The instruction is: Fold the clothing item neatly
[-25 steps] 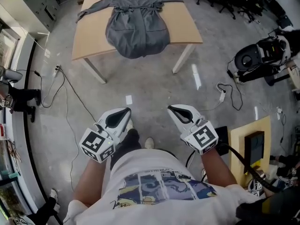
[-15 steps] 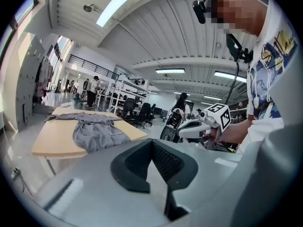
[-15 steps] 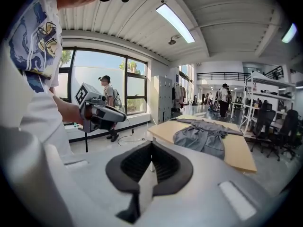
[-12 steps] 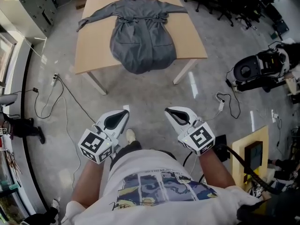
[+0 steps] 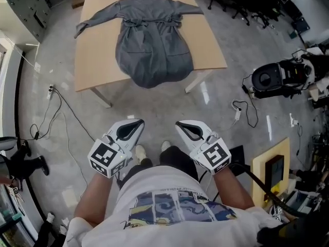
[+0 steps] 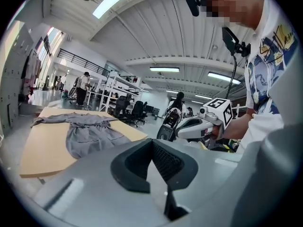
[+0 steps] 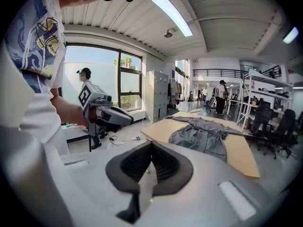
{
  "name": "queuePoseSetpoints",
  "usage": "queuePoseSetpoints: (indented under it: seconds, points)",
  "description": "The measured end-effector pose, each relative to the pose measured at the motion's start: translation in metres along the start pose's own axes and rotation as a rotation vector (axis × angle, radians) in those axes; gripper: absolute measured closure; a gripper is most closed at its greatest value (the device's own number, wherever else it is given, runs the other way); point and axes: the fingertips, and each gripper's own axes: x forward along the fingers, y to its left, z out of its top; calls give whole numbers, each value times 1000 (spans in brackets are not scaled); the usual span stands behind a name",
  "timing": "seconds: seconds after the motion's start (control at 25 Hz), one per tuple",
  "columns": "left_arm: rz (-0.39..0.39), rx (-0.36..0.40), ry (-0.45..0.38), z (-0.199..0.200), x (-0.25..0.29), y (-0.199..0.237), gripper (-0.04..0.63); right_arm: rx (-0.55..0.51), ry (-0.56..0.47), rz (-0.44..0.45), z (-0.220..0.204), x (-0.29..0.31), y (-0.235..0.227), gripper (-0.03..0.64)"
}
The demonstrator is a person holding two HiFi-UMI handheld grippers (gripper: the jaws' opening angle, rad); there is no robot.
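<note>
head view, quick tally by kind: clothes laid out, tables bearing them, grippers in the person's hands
grey long-sleeved garment: 1
light wooden table under it: 1
white handheld grippers: 2, left gripper and right gripper, both shut and empty
total: 4

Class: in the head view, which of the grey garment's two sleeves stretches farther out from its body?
The sleeve at picture left: it slants out long to the table edge; the other sleeve looks much shorter.

Open lab or workshop hall, probably; concrete floor (image 5: 154,109); office chairs (image 5: 241,6); metal racks (image 6: 111,86); floor cables (image 5: 252,118).
</note>
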Motion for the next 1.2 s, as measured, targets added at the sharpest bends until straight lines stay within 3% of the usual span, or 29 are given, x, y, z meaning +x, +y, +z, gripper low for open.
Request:
queuePoseSetpoints:
  seconds: [0.32, 0.52, 0.76, 1.0, 1.2]
  points:
    - [22, -25, 15, 21, 61, 34, 594, 26, -9, 20, 0, 28, -78, 614]
    - [51, 4, 51, 40, 110, 45, 594, 12, -45, 57, 6, 37, -138, 614]
    - [106, 32, 33, 61, 160, 58, 594, -22, -56, 102, -3, 45, -198, 614]
    - [134, 22, 30, 71, 178, 85, 594, -28, -53, 109, 0, 65, -235, 614]
    - [123, 27, 22, 83, 178, 126, 594, 22, -70, 55, 16, 94, -267, 614]
